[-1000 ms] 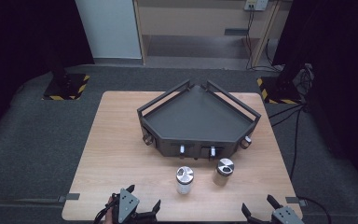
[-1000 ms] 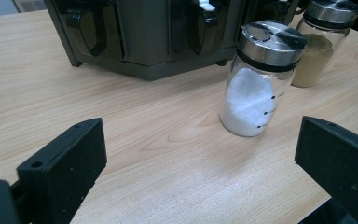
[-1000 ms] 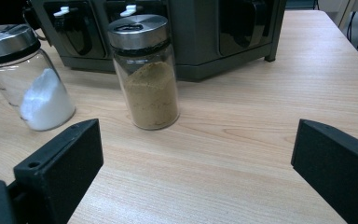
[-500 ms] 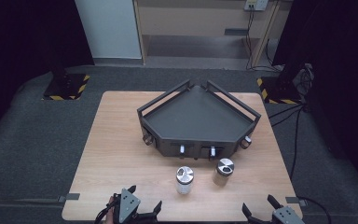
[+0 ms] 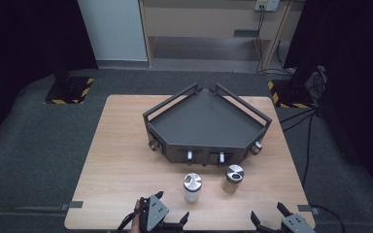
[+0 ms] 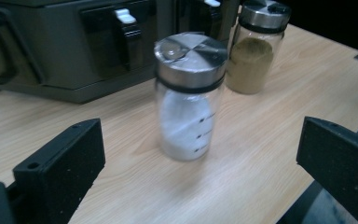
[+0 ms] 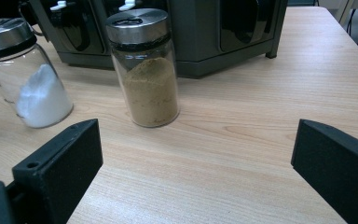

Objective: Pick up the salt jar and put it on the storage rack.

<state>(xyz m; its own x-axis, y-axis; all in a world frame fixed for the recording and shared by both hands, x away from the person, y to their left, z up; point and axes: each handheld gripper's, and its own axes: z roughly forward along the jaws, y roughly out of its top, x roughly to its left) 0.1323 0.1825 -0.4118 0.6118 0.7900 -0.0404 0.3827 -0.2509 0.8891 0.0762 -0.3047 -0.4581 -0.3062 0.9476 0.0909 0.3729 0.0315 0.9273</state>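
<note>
Two steel-lidded glass jars stand on the wooden table [image 5: 126, 160] in front of a dark corner rack [image 5: 206, 124]. The jar of white powder [image 5: 192, 187] [image 6: 189, 98] is just ahead of my left gripper [image 5: 172, 205] [image 6: 199, 154], which is open with the jar in line between its jaws and not touched. The jar of brown powder [image 5: 233, 178] [image 7: 149, 70] stands to its right. My right gripper [image 5: 267, 211] [image 7: 196, 140] is open at the table's front edge, a little right of the brown jar. The white jar [image 7: 28, 74] sits at the left in the right gripper view.
The rack has low rails along its back sides, and white clips [image 6: 123, 16] and round knobs [image 5: 153, 144] on its front. Bare tabletop lies left and right of the jars. Dark carpet surrounds the table. Cables [image 5: 301, 116] run along the floor at the right.
My left gripper has shifted right along the front edge, toward the white jar. The right gripper and both jars have stayed put.
</note>
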